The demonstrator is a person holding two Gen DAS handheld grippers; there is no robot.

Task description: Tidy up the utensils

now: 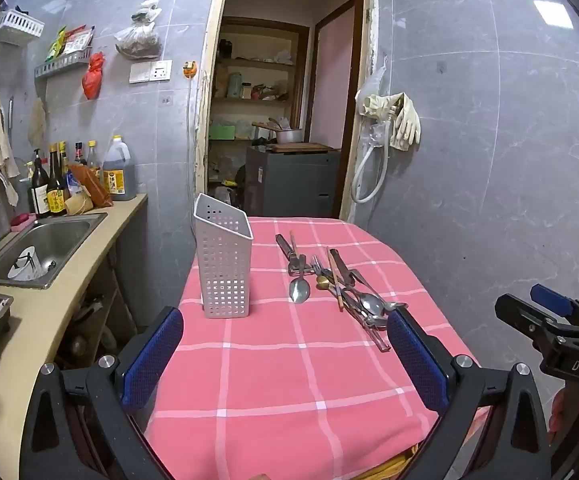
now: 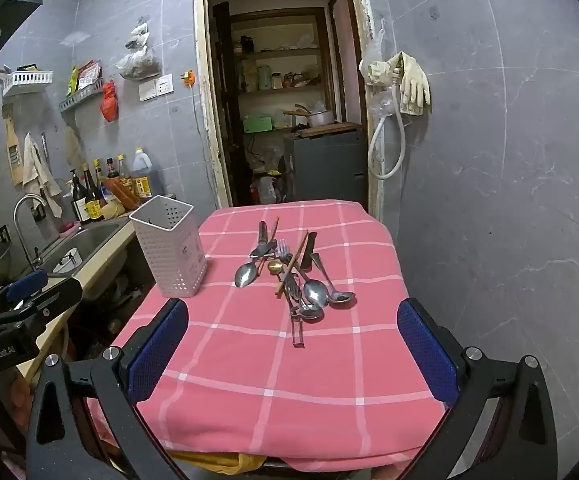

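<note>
A pile of utensils lies on the pink checked tablecloth: spoons, forks, chopsticks, knives. A single spoon lies at the pile's left. A white perforated utensil holder stands upright at the table's left edge. My left gripper is open and empty above the near table, short of the holder and pile. My right gripper is open and empty, also short of the pile. Each gripper shows at the edge of the other's view.
A counter with a steel sink, tap and sauce bottles runs along the left of the table. An open doorway to a pantry is behind the table. Grey tiled wall with hung gloves is on the right.
</note>
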